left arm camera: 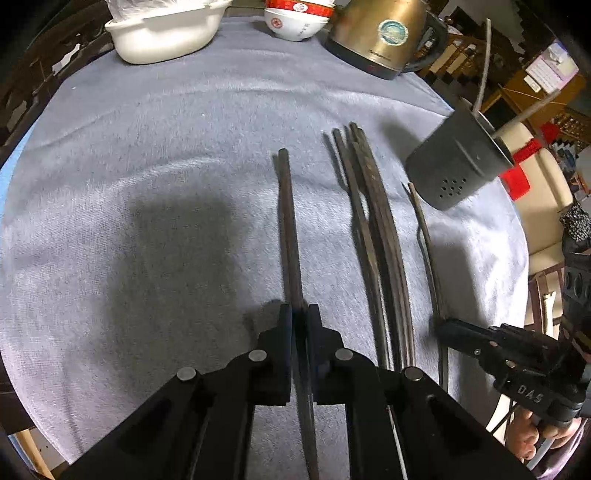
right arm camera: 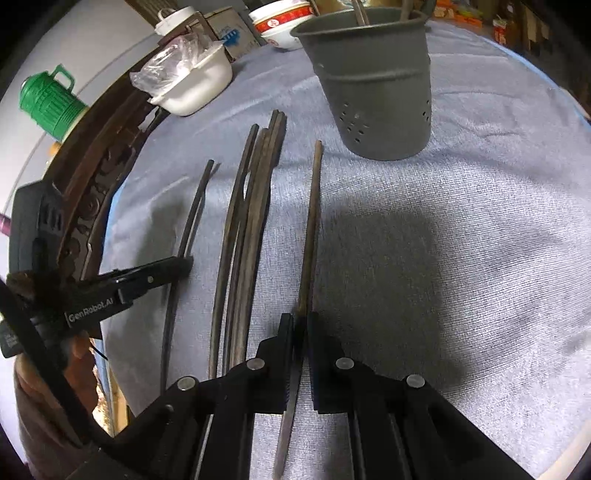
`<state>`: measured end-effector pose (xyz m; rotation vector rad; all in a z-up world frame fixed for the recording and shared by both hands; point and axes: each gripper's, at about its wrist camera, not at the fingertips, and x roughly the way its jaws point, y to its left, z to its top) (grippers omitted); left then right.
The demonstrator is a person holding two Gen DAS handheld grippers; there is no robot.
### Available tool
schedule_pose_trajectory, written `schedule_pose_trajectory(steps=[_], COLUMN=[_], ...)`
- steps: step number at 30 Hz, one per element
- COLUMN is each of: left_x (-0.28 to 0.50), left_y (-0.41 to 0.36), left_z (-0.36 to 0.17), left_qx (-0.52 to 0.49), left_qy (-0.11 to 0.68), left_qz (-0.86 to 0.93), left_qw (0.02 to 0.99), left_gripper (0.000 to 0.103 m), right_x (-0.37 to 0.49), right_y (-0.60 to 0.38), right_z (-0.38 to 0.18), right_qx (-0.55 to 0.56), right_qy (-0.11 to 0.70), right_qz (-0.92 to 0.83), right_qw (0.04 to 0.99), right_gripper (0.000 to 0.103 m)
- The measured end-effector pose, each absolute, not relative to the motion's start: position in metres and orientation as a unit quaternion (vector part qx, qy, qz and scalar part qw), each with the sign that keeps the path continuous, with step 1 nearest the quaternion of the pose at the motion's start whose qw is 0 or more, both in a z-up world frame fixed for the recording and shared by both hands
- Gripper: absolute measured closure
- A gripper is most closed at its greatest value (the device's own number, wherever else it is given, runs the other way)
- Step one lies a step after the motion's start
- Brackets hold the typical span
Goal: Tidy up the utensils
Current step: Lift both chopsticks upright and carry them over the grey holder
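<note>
Both grippers pinch chopsticks lying lengthwise on the table: the right gripper [right arm camera: 302, 321], holding its chopstick [right arm camera: 312, 206], is nearer the grey holder [right arm camera: 373, 92] than the left gripper [left arm camera: 299, 314], clamped on another chopstick [left arm camera: 288, 221].

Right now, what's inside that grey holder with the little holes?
In the right wrist view, the grey holder stands upright with two or three dark sticks poking above its rim, likely chopsticks. Its wall hides their lower parts and the bottom.

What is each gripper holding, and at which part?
The left gripper pinches one dark chopstick partway along its shaft. The right gripper pinches another chopstick likewise. Both chopsticks lie on the cloth.
</note>
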<state>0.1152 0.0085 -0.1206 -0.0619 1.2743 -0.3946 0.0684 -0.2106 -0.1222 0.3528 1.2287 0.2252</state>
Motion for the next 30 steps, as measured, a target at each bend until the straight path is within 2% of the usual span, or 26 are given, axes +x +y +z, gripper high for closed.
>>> schedule_pose_trajectory(steps=[2,4,6,10,12,15,17,18,19,20,21,22,26,30], left_x=[0.122,0.131,0.142,0.162,0.171,0.179,0.180,0.180,0.180,0.180,0.180,0.181,0.171,0.154], left_y=[0.007,0.008,0.009,0.004,0.001,-0.004,-0.006,-0.006,-0.007,-0.007,-0.008,-0.009,-0.004,0.004], left_z=[-0.119,-0.117,-0.114,-0.112,-0.116,-0.120,-0.123,-0.124,-0.125,-0.126,-0.127,-0.128,-0.123,-0.100], left_qx=[-0.019,-0.026,-0.036,-0.030,-0.027,-0.027,-0.031,-0.027,-0.023,-0.021,-0.020,-0.021,-0.022,-0.033], left_qy=[0.592,0.594,0.594,0.598,0.605,0.605,0.605,0.602,0.600,0.598,0.597,0.596,0.588,0.563], left_qz=[-0.171,-0.165,-0.156,-0.144,-0.136,-0.127,-0.128,-0.124,-0.121,-0.121,-0.120,-0.120,-0.113,-0.117], left_qw=[0.788,0.787,0.788,0.788,0.784,0.786,0.785,0.788,0.790,0.792,0.793,0.794,0.801,0.817], left_gripper=[0.090,0.078,0.070,0.068,0.068,0.069,0.076,0.085,0.092,0.095,0.096,0.096,0.097,0.097], right_x=[0.076,0.087,0.097,0.117,0.125,0.130,0.131,0.130,0.130,0.129,0.128,0.128,0.120,0.104], right_y=[-0.215,-0.218,-0.220,-0.222,-0.220,-0.211,-0.207,-0.205,-0.203,-0.203,-0.203,-0.204,-0.215,-0.217], right_z=[-0.122,-0.121,-0.117,-0.116,-0.116,-0.114,-0.114,-0.113,-0.114,-0.114,-0.115,-0.115,-0.111,-0.088], right_qx=[0.174,0.174,0.164,0.151,0.148,0.121,0.108,0.099,0.088,0.076,0.068,0.070,0.106,0.122], right_qy=[0.572,0.569,0.562,0.557,0.554,0.550,0.548,0.547,0.546,0.545,0.545,0.545,0.546,0.508], right_qz=[0.097,0.082,0.065,0.045,0.035,0.024,0.020,0.020,0.016,0.013,0.011,0.016,0.056,0.111], right_qw=[0.796,0.799,0.808,0.816,0.819,0.826,0.829,0.831,0.833,0.835,0.836,0.835,0.829,0.846], right_gripper=[0.090,0.088,0.084,0.071,0.070,0.070,0.071,0.075,0.085,0.089,0.095,0.096,0.097,0.097])
